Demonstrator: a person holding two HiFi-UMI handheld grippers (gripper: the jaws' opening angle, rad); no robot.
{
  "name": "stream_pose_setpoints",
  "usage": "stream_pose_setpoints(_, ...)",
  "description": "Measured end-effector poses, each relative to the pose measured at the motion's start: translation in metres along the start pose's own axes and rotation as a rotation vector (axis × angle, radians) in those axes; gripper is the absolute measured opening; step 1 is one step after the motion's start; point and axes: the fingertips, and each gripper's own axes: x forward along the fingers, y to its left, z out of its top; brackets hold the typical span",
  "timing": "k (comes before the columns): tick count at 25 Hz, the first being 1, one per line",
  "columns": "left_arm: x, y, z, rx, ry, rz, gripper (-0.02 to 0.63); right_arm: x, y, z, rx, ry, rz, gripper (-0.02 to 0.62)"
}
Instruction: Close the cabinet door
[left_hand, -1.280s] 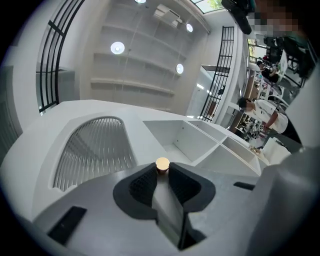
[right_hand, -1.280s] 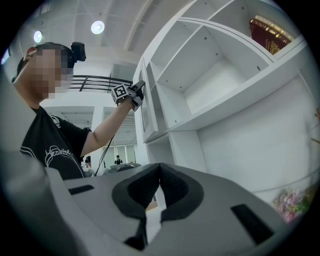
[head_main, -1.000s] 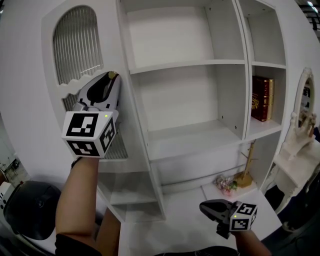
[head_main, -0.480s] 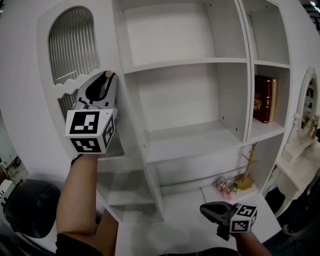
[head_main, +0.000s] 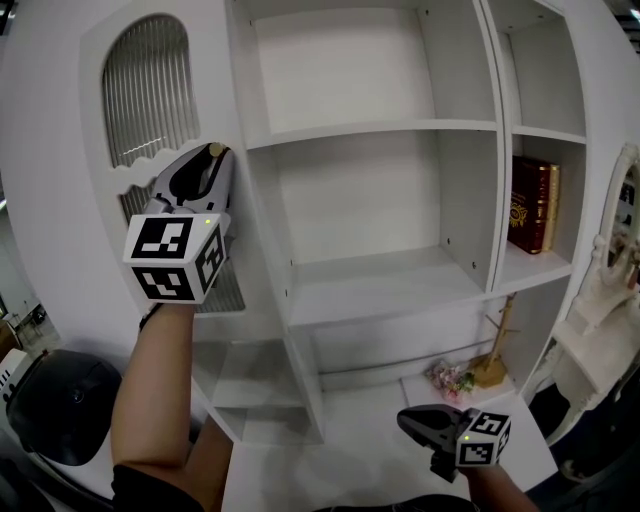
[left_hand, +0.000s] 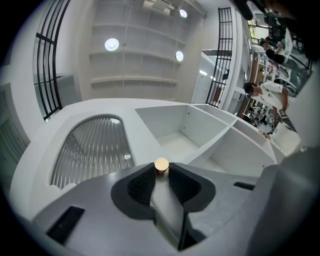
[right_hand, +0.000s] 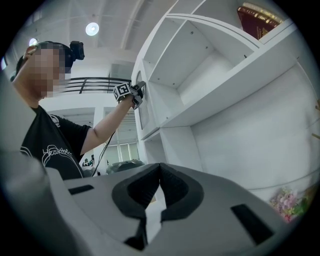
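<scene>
The white cabinet door (head_main: 60, 160) with an arched ribbed pane (head_main: 150, 85) stands swung out at the left of the open shelves (head_main: 370, 130). Its small brass knob (head_main: 216, 150) sits at the door's free edge. My left gripper (head_main: 207, 168) is raised and shut on that knob (left_hand: 161, 165), with the door's edge running down between the jaws in the left gripper view (left_hand: 161, 173). My right gripper (head_main: 412, 424) hangs low in front of the cabinet, shut and with nothing in it; its tips meet in the right gripper view (right_hand: 160, 168).
A dark red book (head_main: 530, 205) stands in the right-hand compartment. A small bunch of flowers (head_main: 450, 377) and a gold stand (head_main: 492, 350) sit on the low shelf. A white ornate dresser (head_main: 610, 310) is at the right, a black round object (head_main: 60, 405) at the lower left.
The left gripper keeps its hold on the knob and the door stands about where it was. The right gripper has edged a little to the left.
</scene>
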Motion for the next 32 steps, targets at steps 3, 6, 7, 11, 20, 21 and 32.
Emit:
stream_pose_setpoints(3,0.002,-0.002,0.000,-0.033,0.022,-0.024,0.083,-0.004,0.001,0.005,-0.001,-0.017,-0.005,0.005)
stream_pose_setpoints(6,0.001,-0.003,0.003,-0.062,0.016,-0.049,0.120,-0.008,0.004,0.008,-0.001,-0.027,-0.017,0.005)
stream_pose_setpoints(7,0.000,-0.004,0.005,-0.070,0.008,-0.054,0.142,-0.009,0.005,0.008,-0.004,-0.028,-0.022,0.005)
stream_pose_setpoints(11,-0.015,-0.007,0.010,-0.115,-0.025,-0.087,0.186,-0.011,0.020,0.009,-0.018,-0.030,-0.040,0.005)
stream_pose_setpoints(20,-0.102,-0.041,-0.007,-0.316,0.013,-0.288,0.186,0.001,0.079,0.011,-0.050,-0.029,-0.043,0.005)
stream_pose_setpoints(21,-0.115,-0.047,-0.011,-0.336,0.022,-0.311,0.186,0.004,0.088,0.011,-0.054,-0.028,-0.039,0.004)
stream_pose_setpoints(32,-0.318,-0.139,-0.074,-0.623,0.218,-0.652,0.183,0.025,0.168,-0.012,-0.038,-0.003,-0.055,0.003)
